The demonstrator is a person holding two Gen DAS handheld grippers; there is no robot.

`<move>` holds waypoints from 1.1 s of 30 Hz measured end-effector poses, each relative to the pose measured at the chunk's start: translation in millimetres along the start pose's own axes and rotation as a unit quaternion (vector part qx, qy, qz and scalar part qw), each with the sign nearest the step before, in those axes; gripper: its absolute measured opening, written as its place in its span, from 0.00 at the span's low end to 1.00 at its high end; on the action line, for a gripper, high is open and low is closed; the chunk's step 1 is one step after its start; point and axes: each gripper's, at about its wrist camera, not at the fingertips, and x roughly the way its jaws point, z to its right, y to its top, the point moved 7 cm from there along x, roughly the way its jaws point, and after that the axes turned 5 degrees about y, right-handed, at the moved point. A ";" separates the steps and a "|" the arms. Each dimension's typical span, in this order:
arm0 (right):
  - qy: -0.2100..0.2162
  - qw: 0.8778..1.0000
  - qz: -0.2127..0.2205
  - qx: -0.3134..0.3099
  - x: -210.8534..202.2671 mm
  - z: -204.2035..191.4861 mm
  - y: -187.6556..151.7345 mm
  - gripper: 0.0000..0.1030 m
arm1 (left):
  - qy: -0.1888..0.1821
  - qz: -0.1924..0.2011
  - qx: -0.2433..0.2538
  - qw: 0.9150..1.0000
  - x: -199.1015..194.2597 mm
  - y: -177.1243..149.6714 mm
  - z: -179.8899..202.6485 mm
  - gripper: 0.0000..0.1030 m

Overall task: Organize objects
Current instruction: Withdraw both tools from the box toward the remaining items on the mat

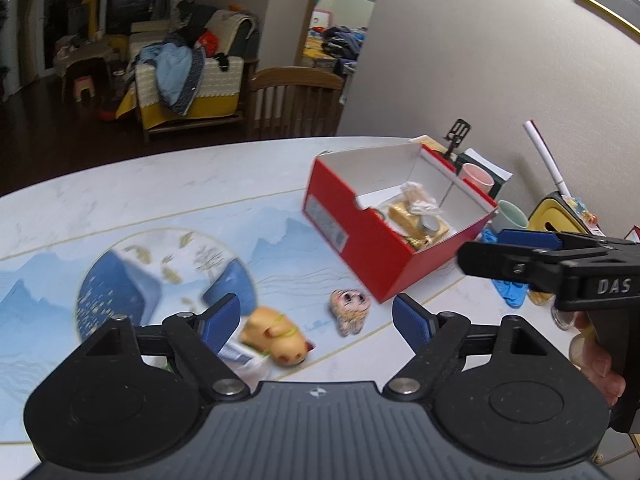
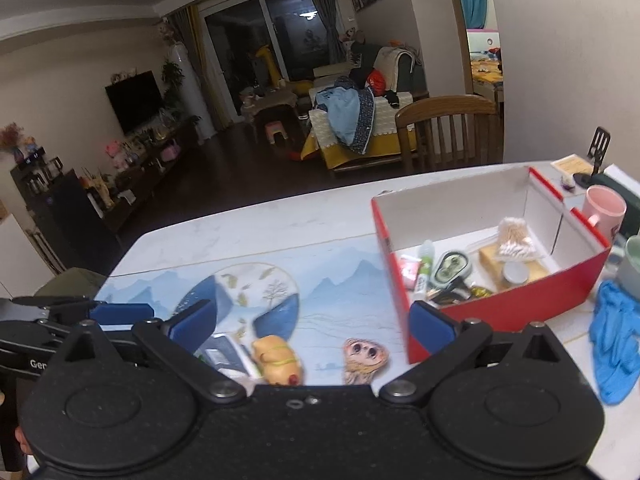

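Note:
A red box (image 1: 372,256) with a white inside stands open on the table and holds several small items; it also shows in the right wrist view (image 2: 520,300). A yellow pig toy (image 1: 276,336) and a small big-eyed doll head (image 1: 349,310) lie on the table in front of the box, and both show in the right wrist view, the pig (image 2: 278,360) and the doll head (image 2: 366,356). My left gripper (image 1: 316,320) is open and empty above the toys. My right gripper (image 2: 312,324) is open and empty, just above them too.
A pink mug (image 2: 602,210), a green mug (image 1: 512,216) and a blue glove (image 2: 616,344) lie right of the box. A flat packet (image 2: 226,354) lies beside the pig. A wooden chair (image 1: 296,100) stands at the table's far edge. A wall runs along the right.

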 end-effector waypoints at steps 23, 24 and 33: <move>-0.039 0.996 -0.056 -0.050 58.8 7.1 -55.7 0.99 | 0.067 -0.020 -0.043 0.997 26.3 -93.1 -58.4 1.00; -0.041 0.996 -0.058 -0.050 63.2 9.3 -56.9 0.99 | 0.071 -0.019 -0.039 0.997 29.5 -95.3 -57.9 1.00; -0.040 0.996 -0.075 -0.009 104.7 25.2 -70.4 0.98 | 0.102 -0.032 -0.041 0.993 65.3 -113.9 -63.7 1.00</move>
